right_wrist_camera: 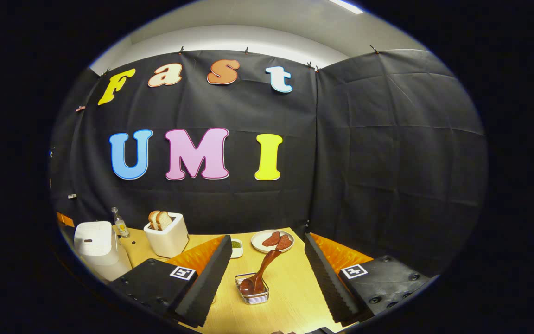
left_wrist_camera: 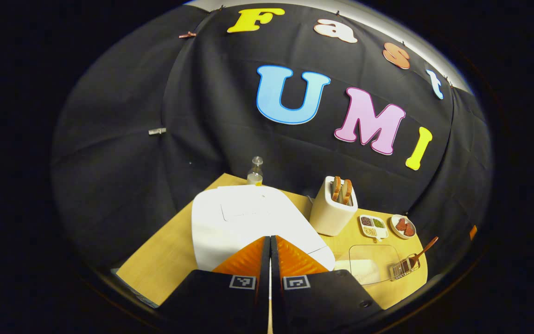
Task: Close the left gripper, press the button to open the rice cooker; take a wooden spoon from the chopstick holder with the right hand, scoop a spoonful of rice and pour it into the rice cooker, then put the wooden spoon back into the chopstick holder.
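Black creased cloth hangs behind a smooth, pale wooden surface (left_wrist_camera: 165, 260) that carries everything. My left claw (left_wrist_camera: 270, 243) has its ribbed fingers pressed together, hovering over the front of the rice cooker (left_wrist_camera: 248, 222), a white, glossy, rounded box with its lid down. Behind the rice cooker stands a small clear bottle (left_wrist_camera: 255, 171); just beside it on the right is a cream toaster (left_wrist_camera: 332, 211) with two bread slices upright in its slots. Farther right of the rice cooker sit a divided white dish (left_wrist_camera: 372, 226) of grains and a round plate (left_wrist_camera: 403, 226) with reddish pieces. My right claw (right_wrist_camera: 267, 269) is spread wide, and between its fingers stands the chopstick holder (right_wrist_camera: 252, 290), a little wire basket, well away from the rice cooker, with the dark, glossy wooden spoon (right_wrist_camera: 260, 273) leaning in it, handle tilted up toward the plate.
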A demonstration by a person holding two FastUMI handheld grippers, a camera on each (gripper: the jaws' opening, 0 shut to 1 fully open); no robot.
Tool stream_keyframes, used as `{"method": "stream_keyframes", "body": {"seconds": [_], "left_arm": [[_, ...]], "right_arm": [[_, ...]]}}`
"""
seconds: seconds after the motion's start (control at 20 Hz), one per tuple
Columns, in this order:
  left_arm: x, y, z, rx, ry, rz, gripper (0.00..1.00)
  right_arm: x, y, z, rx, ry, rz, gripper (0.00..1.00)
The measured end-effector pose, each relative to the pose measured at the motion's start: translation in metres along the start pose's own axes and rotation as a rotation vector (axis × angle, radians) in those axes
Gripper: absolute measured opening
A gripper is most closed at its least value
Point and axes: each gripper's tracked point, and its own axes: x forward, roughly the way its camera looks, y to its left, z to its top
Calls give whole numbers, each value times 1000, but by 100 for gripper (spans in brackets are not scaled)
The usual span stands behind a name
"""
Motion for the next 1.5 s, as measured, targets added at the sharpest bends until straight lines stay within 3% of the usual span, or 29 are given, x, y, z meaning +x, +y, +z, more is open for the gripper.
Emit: {"method": "stream_keyframes", "body": {"seconds": [0.3,0.55,0.75,1.0,1.2,1.5], "left_arm": [[43,-4,-21,-2,81,-13,11],[56,-7,-42,23,141,-7,8],[60,-3,-40,42,115,47,8],[60,-2,-44,-46,104,54,8],[57,-4,-41,-44,104,78,8],[8,-20,41,4,-172,156,8]], "right_arm": [[2,-5,-8,-5,6,-2,98],[6,-9,-16,-1,22,4,98],[12,-11,-33,3,58,11,98],[20,-8,-44,11,81,48,98],[32,-12,-49,24,87,74,98],[61,-17,-69,37,106,108,98]]}}
